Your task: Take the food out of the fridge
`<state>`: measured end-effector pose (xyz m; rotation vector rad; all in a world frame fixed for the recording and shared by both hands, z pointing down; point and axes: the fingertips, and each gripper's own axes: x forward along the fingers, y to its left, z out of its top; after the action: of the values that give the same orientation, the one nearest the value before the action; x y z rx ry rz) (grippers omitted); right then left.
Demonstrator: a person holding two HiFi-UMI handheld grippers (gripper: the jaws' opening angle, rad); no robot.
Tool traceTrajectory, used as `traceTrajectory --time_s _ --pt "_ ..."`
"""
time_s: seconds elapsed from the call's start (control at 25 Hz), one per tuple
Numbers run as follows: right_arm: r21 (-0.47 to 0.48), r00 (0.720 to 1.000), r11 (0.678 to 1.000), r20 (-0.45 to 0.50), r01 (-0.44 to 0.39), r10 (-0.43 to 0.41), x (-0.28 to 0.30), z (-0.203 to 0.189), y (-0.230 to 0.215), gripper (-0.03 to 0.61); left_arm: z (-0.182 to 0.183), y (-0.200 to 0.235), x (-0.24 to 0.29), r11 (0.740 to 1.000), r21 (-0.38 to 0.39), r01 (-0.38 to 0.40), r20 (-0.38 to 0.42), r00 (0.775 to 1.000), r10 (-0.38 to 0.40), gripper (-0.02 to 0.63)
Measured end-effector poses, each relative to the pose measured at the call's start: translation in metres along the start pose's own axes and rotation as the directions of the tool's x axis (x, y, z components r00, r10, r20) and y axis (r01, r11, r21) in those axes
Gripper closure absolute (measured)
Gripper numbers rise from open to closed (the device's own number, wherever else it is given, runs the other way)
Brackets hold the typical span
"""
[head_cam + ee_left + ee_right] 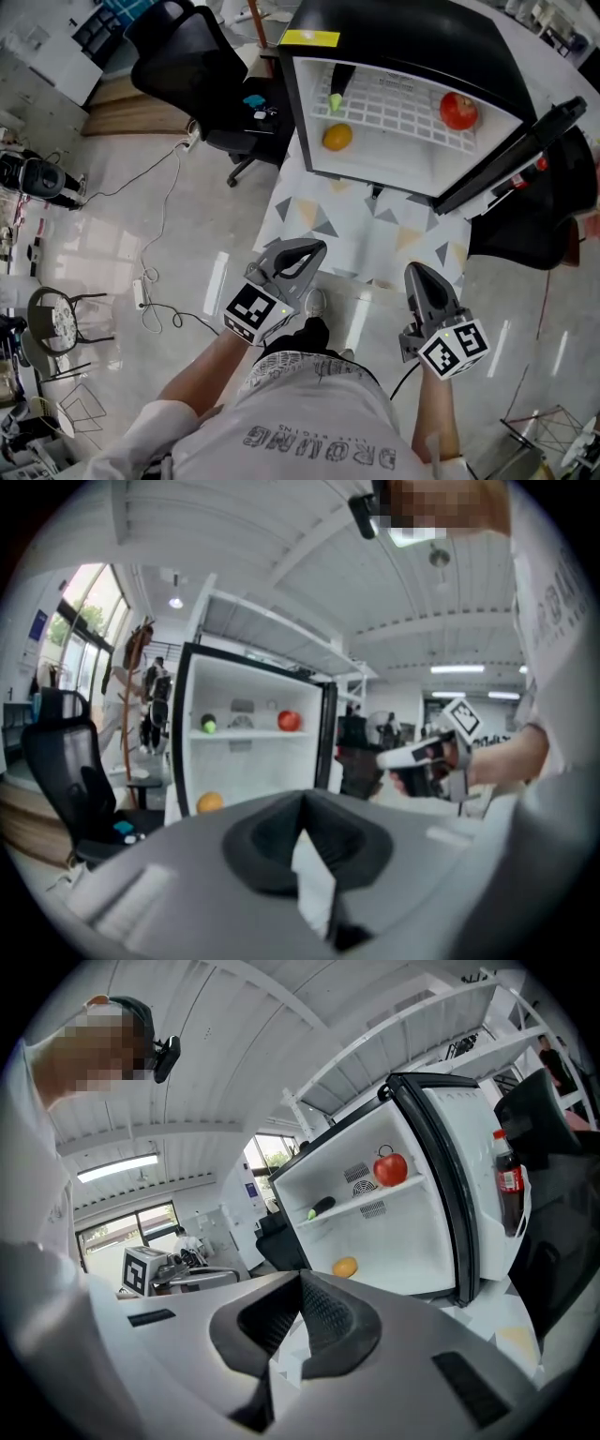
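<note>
Left claw (313, 249), right claw (416, 271) closed; fridge (412, 28): one orange (337, 137), one red fruit (458, 111), one vegetable (339, 89).

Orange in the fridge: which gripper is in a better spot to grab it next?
Probably the left gripper. The orange sits at the fridge's bottom left, nearly straight ahead of it. The right gripper lines up nearer the red fruit.

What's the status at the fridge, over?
Left gripper and right gripper shut, empty, short of the fridge. Door open; orange below the shelf, apple and eggplant on it, untouched. Nothing in the way.
</note>
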<state>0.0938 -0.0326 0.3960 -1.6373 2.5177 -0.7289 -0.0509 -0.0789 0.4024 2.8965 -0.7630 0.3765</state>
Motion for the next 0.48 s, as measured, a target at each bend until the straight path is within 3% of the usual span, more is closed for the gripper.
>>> traceTrajectory --time_s 0.48 --pt "-0.005 0.999 0.999 0.002 0.049 -0.048 0.053 0.017 0.005 0.591 0.003 0.059 0.008 0.999 0.009 0.052 -0.010 0.999 -0.052 0.606"
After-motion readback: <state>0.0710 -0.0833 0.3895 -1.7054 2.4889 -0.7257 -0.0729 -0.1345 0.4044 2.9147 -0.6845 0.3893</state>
